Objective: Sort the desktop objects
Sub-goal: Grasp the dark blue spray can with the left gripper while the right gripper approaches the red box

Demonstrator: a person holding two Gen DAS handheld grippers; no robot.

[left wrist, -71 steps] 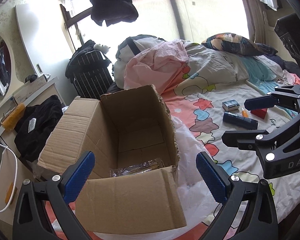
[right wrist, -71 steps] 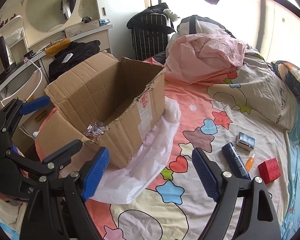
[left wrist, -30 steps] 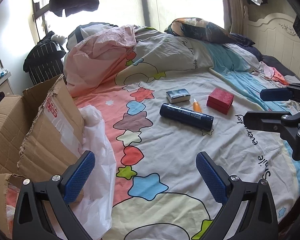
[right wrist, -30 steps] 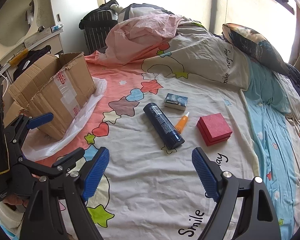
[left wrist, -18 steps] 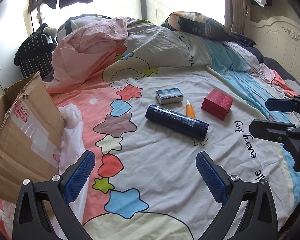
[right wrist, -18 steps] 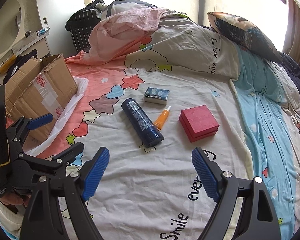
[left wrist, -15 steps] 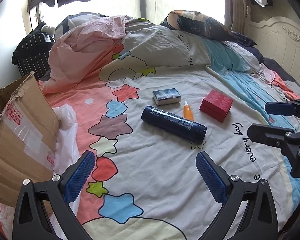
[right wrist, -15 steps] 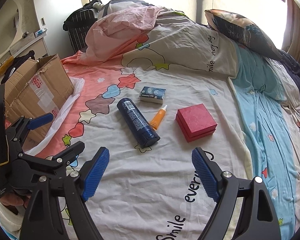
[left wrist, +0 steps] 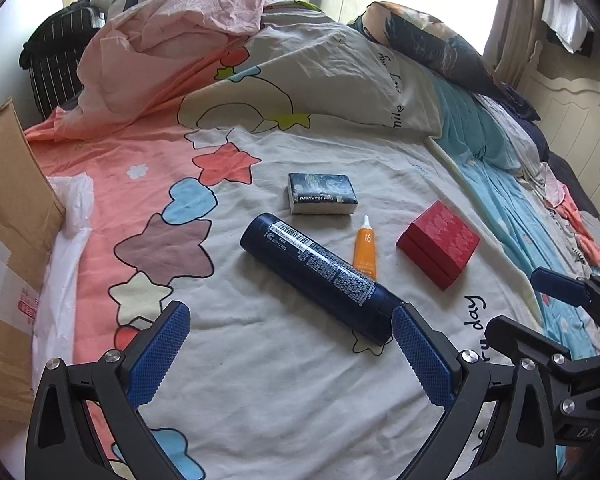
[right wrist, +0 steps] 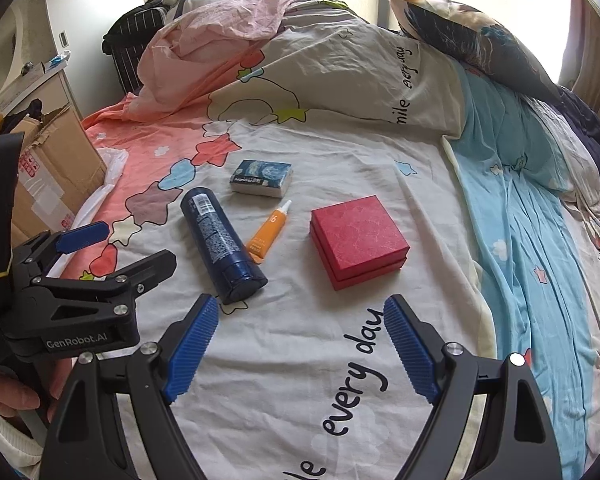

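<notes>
Bedroom scene: patterned bedsheet (left wrist: 260, 380) serves as the work surface, rumpled pink quilt (left wrist: 160, 40) at the far end, cardboard box (left wrist: 8, 216) on a white plastic bag (left wrist: 66, 240) at the left edge.

Four items lie in a loose cluster mid-sheet: dark blue bottle (left wrist: 320, 276) on its side, orange tube (left wrist: 365, 249) just beside it, blue-topped small box (left wrist: 322, 194) beyond them, red box (left wrist: 438, 244) to the right, apart from the tube.

Left gripper (left wrist: 292, 356): jaws wide, nothing between the pads. Right gripper (right wrist: 300, 352): jaws wide, likewise empty.

Step, as judged: approach phase of a pick; no item grasped yet (the box looks like the sorting destination, though its inside is not visible now).

Bottle's near end sits just ahead of the left gripper's right-hand finger, off centre of the gap. Red box lies ahead of the right gripper, roughly in line with its gap, not yet between the pads.

Next move calls for: shift the left jaws sideways to straddle the bottle across its width, or advance the right jaws onto the red box, then close. Round bottle may roll on soft bedding
</notes>
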